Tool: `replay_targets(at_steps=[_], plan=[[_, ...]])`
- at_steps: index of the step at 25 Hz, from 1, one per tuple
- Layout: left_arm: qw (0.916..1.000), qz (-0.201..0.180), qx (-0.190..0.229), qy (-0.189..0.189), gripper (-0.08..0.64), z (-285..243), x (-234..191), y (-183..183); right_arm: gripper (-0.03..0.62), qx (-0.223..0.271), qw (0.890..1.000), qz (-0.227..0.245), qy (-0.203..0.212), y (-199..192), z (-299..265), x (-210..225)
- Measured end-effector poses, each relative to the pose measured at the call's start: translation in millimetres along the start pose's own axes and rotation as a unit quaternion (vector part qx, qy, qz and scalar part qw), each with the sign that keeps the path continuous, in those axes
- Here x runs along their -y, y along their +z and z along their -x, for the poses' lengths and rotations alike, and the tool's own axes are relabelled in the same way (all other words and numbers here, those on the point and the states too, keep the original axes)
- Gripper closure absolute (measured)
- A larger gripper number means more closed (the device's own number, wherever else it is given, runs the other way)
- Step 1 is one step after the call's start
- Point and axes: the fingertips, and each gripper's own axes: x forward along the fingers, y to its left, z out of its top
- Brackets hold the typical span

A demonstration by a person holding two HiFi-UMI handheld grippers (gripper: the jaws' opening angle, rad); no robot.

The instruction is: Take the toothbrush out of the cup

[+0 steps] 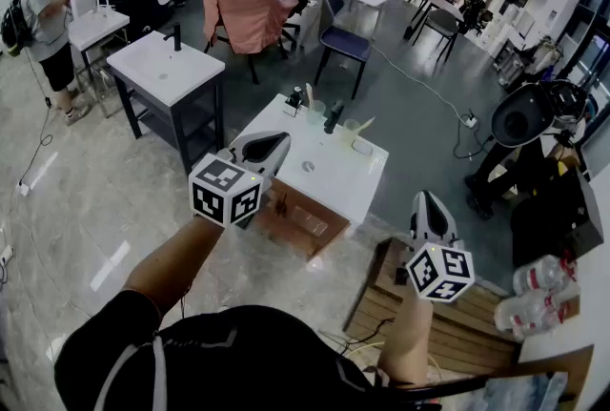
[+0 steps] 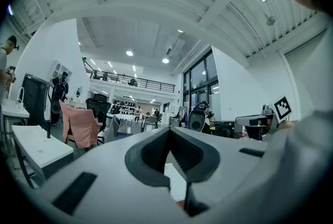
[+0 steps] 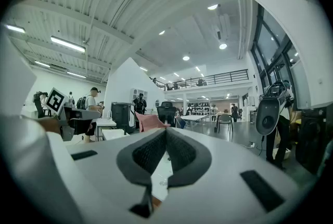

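A white sink counter (image 1: pixel 329 173) stands in the middle of the head view. At its far edge are two clear cups: one (image 1: pixel 315 113) with a toothbrush (image 1: pixel 309 95) sticking up, and another (image 1: pixel 351 130) with a pale toothbrush (image 1: pixel 365 124) leaning right. A black faucet (image 1: pixel 333 118) is between them. My left gripper (image 1: pixel 278 142) hovers level over the counter's near left corner, jaws shut and empty. My right gripper (image 1: pixel 423 200) is off the counter's right side, also shut and empty. In both gripper views the jaws (image 2: pixel 169 130) (image 3: pixel 165 131) meet, with nothing between them.
A second white sink stand (image 1: pixel 167 68) is at the left, and a pink-draped chair (image 1: pixel 246 11) and a blue chair (image 1: pixel 342 41) stand behind. A cardboard box (image 1: pixel 296 217) sits under the counter. A wooden pallet (image 1: pixel 457 328) and water bottles (image 1: pixel 541 292) lie at the lower right. A person (image 1: pixel 43 28) stands far left.
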Motion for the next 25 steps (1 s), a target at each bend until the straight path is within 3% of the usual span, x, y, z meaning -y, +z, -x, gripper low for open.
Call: replay_targets(at_steps=[25], plan=[[0.9997,0.0,0.016,-0.017,0.557,21.9,-10.5,6.8,0.588,0.007,1.0,0.003,-0.012,0.9,-9.0,-29.9]])
